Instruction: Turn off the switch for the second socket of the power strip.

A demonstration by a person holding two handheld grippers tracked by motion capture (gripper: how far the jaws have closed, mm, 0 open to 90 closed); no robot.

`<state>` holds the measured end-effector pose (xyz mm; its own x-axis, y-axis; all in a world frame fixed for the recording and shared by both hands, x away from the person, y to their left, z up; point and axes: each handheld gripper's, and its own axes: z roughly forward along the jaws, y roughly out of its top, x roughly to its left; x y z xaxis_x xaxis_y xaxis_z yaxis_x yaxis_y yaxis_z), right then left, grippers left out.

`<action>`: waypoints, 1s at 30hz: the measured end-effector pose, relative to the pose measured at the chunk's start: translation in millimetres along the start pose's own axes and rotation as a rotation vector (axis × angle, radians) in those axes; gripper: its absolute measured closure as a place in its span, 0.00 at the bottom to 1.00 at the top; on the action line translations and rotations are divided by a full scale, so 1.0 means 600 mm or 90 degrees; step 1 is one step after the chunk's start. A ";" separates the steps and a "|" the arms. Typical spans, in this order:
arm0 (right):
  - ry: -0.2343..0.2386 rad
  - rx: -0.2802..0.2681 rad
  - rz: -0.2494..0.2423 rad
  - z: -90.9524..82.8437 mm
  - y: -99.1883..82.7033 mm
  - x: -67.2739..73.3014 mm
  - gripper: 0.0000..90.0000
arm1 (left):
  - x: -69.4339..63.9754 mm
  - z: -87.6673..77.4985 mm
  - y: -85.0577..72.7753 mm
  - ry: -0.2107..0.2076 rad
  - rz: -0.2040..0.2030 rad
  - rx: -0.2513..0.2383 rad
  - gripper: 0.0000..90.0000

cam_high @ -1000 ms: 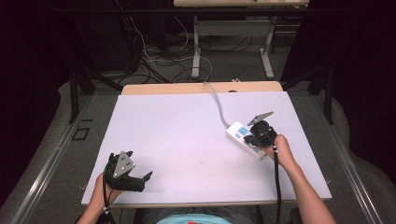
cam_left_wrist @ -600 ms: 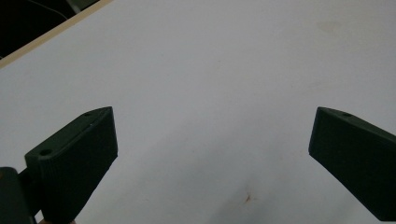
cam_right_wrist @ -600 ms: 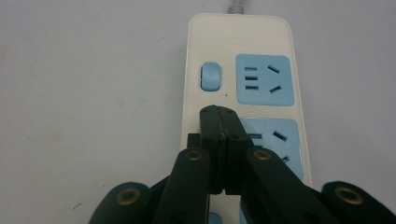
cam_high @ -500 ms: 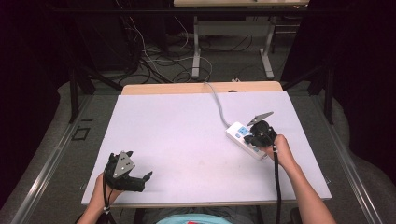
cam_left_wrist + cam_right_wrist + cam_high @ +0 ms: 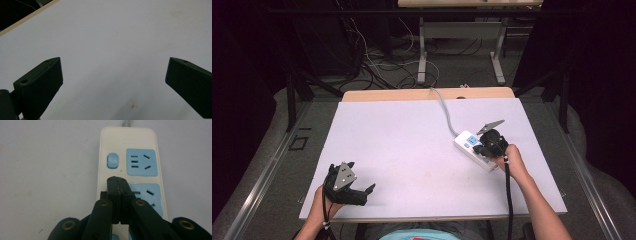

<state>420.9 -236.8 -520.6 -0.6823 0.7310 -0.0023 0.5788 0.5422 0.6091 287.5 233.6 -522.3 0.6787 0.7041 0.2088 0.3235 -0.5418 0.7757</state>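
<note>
We see the power strip [image 5: 474,150] right of centre in the high view, lying flat on the white table [image 5: 412,150]. Its grey cord [image 5: 443,107] runs up toward the table's far edge. In the right gripper view the strip [image 5: 130,157] fills the upper middle of the frame, cream-coloured, with a blue switch button [image 5: 112,160] at upper centre and a blue socket panel [image 5: 141,162] just to its right. A second blue socket panel [image 5: 150,195] sits below, partly covered by the jaws.

We find the right gripper [image 5: 117,181] with its jaws pressed together, nothing between them, the tips over the strip just below the switch button. Whether they touch the surface we cannot tell. In the high view this gripper [image 5: 484,147] sits over the strip's near end.

The left gripper [image 5: 354,192] rests at the lower left of the high view, well apart from the strip. In its own view the jaws stand spread wide over bare table [image 5: 112,50], holding nothing.
</note>
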 end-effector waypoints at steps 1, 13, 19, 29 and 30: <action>0.000 0.000 0.000 0.000 0.000 0.000 1.00 | 0.000 0.000 0.000 0.000 0.000 0.000 0.01; -0.005 0.002 0.001 -0.001 0.000 0.000 1.00 | 0.000 0.000 0.000 0.000 0.000 0.000 0.01; -0.005 0.002 0.001 0.000 0.000 0.001 1.00 | 0.000 0.000 0.000 0.000 0.000 0.000 0.01; -0.009 0.001 -0.005 0.000 0.001 0.002 1.00 | 0.001 -0.001 0.000 0.005 0.003 0.001 0.01; -0.010 0.000 -0.006 0.000 0.001 0.003 1.00 | 0.001 -0.001 0.000 0.004 0.001 0.000 0.01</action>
<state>420.1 -235.5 -520.3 -0.6806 0.7324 -0.0202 0.5729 0.5491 0.6085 287.6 234.2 -522.2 0.6747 0.7066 0.2135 0.3227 -0.5425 0.7756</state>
